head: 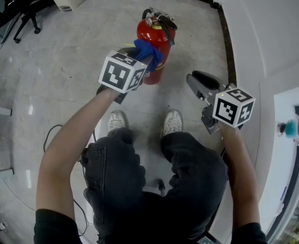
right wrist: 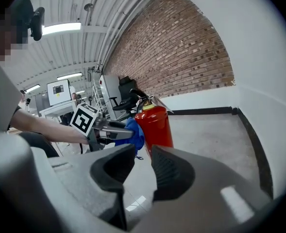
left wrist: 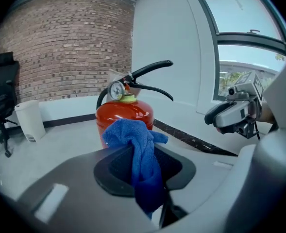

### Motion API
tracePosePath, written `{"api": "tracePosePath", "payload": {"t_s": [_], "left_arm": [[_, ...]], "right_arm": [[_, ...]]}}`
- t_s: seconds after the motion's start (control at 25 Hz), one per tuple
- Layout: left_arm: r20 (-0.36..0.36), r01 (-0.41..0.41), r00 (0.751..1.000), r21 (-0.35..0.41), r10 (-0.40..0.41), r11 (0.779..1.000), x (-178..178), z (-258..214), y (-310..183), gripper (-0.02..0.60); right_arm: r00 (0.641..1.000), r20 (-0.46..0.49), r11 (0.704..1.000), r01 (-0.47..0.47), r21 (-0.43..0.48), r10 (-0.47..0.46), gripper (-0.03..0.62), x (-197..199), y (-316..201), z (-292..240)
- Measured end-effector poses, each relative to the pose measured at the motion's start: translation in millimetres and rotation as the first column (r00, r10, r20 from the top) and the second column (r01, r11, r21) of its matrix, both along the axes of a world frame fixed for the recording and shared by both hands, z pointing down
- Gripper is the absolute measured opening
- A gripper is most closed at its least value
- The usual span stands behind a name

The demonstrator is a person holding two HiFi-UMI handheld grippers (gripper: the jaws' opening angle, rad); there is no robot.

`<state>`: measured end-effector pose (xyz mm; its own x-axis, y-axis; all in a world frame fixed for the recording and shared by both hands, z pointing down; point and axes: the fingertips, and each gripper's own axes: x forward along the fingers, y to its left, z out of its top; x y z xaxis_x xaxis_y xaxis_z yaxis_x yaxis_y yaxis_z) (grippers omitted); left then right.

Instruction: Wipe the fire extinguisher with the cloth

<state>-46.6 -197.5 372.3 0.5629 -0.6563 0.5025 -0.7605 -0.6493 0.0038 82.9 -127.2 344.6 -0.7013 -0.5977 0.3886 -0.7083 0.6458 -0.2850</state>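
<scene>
Fire extinguisher (head: 162, 67) (one, red), one blue cloth (head: 148, 51)

Bright, even indoor light; heavy fisheye bending.
Daylight is admitted through the window (left wrist: 240, 18) in the left gripper view, and strip lights (right wrist: 60, 28) are seen overhead in the right gripper view. Pale glare is thrown on the glossy floor (head: 63, 75), and a sheen is caught on the fire extinguisher (left wrist: 126, 116). Shadows are kept faint. Black corners are left round both gripper views, where the near foreground is blurred.
</scene>
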Motion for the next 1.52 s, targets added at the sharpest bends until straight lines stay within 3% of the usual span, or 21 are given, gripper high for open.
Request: {"api": "tracePosePath", "payload": {"t_s": [0.12,0.24,0.4,0.8,1.08,1.52], "left_arm": [[-0.009,-0.041,0.999,-0.009,0.041,0.999,23,4,8,0.096],[-0.010,-0.076,0.997,-0.003,0.076,0.997,49,7,12,0.097],[-0.009,-0.076,0.997,0.000,0.076,0.997,54,13,10,0.097],[0.047,0.005,0.999,-0.019,-0.004,1.000,0,37,-8,0.097],[0.124,-0.018,0.992,-0.016,0.020,1.000,-34,51,-27,0.095],[0.085,0.086,0.993,-0.028,-0.083,0.996,-76,61,-87,0.094]], "right_arm": [[1.000,-0.010,1.000,-0.007,0.007,0.007,0.094,-1,-1,-1],[1.000,-0.009,1.000,-0.010,0.026,0.010,0.034,-3,-2,-7],[1.000,-0.015,0.999,0.000,0.042,0.000,0.003,-4,-1,-12],[0.997,-0.057,0.999,0.047,-0.004,-0.047,0.003,-6,-9,11],[0.993,-0.069,0.995,0.092,-0.026,-0.094,0.003,-34,-37,22],[0.987,-0.066,0.988,0.140,-0.065,-0.144,0.003,-67,-79,46]]}}
